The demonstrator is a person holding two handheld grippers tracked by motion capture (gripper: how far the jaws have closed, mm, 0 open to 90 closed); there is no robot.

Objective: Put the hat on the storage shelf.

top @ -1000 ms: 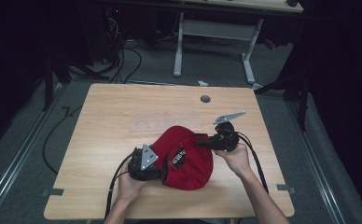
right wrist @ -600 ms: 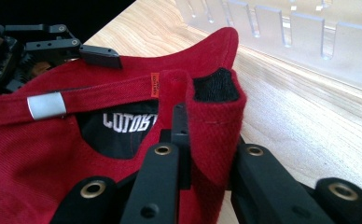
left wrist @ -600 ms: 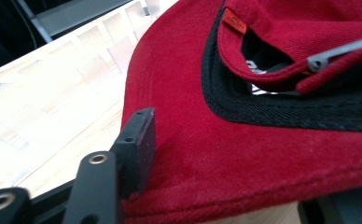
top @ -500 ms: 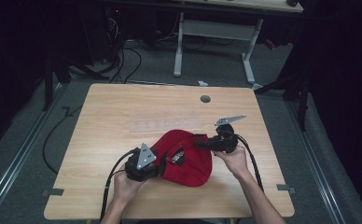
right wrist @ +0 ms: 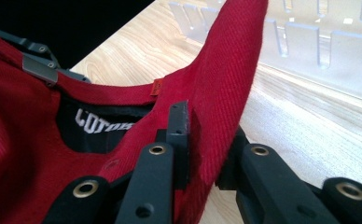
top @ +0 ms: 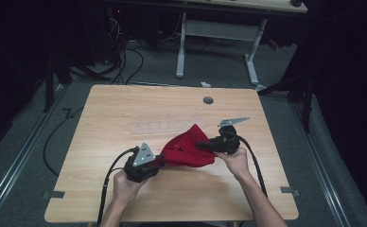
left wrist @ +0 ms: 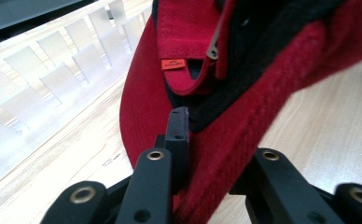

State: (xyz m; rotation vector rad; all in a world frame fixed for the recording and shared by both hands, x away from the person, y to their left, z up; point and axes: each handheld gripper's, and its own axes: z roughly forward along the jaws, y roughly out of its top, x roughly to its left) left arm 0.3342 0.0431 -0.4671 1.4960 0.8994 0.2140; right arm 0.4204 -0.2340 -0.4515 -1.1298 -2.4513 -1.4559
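A red cap [top: 187,150] with a black lining is held just above the wooden table [top: 125,113] between both grippers. My left gripper [top: 159,161] is shut on the cap's lower left edge; the red rim [left wrist: 226,154] runs between its jaws. My right gripper [top: 199,144] is shut on the cap's right edge, with red cloth [right wrist: 207,140] pinched between its jaws. White lettering [right wrist: 97,126] shows on the black band inside the cap. A small orange tag [left wrist: 173,64] sits on the inner seam.
A clear plastic rack [top: 160,126] lies flat on the table just behind the cap. A round cable hole [top: 208,100] is near the table's far edge. Cables trail from both grippers toward the front edge. A desk frame [top: 219,42] stands beyond the table.
The cap has been folded and lifted into a narrower, peaked shape between the grippers. The left gripper shifted slightly left; the right gripper stayed about where it was.
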